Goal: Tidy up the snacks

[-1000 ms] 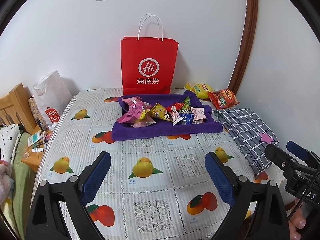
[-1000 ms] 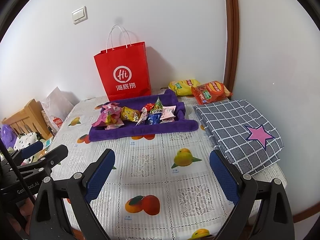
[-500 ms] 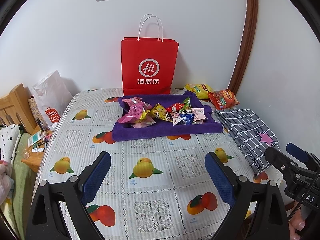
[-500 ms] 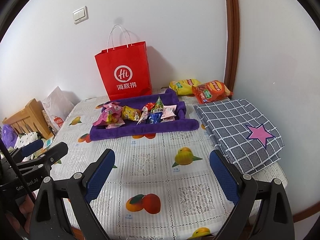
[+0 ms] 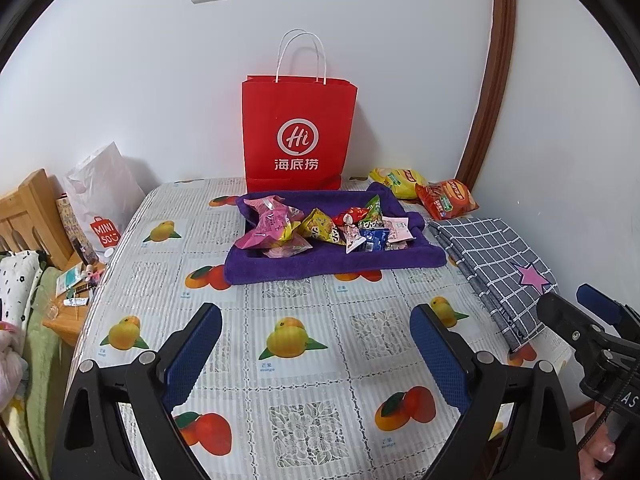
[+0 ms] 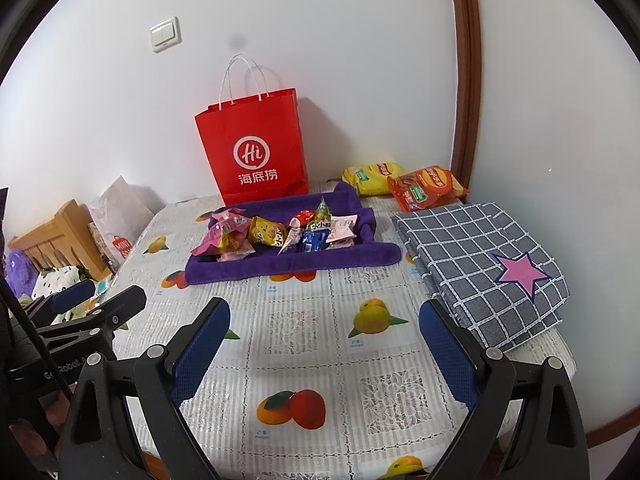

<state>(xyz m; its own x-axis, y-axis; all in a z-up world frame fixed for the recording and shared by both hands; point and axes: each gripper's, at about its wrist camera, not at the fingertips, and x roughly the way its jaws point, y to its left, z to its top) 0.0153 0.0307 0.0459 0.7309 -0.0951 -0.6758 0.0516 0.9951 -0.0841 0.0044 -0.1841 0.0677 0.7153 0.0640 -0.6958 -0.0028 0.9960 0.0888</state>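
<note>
Several small snack packets (image 5: pixel 320 228) (image 6: pixel 276 234) lie piled on a purple towel (image 5: pixel 336 260) (image 6: pixel 288 266) at the far middle of the table. A yellow chip bag (image 5: pixel 398 180) (image 6: pixel 374 176) and a red chip bag (image 5: pixel 446 200) (image 6: pixel 426 188) lie behind it on the right. A red paper bag (image 5: pixel 298 136) (image 6: pixel 256 152) stands against the wall. My left gripper (image 5: pixel 316 352) is open and empty over the near table. My right gripper (image 6: pixel 324 348) is open and empty, also near the front edge, well short of the towel.
A folded grey checked cloth with a pink star (image 5: pixel 500 264) (image 6: pixel 484 268) lies on the right of the fruit-print tablecloth (image 5: pixel 304 360) (image 6: pixel 320 360). A white Miniso bag (image 5: pixel 100 208) and a wooden bed frame (image 5: pixel 28 216) stand to the left of the table.
Both grippers have drifted slightly; the scene sits a little lower and nearer in both views. Both stay open. Nothing on the table has moved.
</note>
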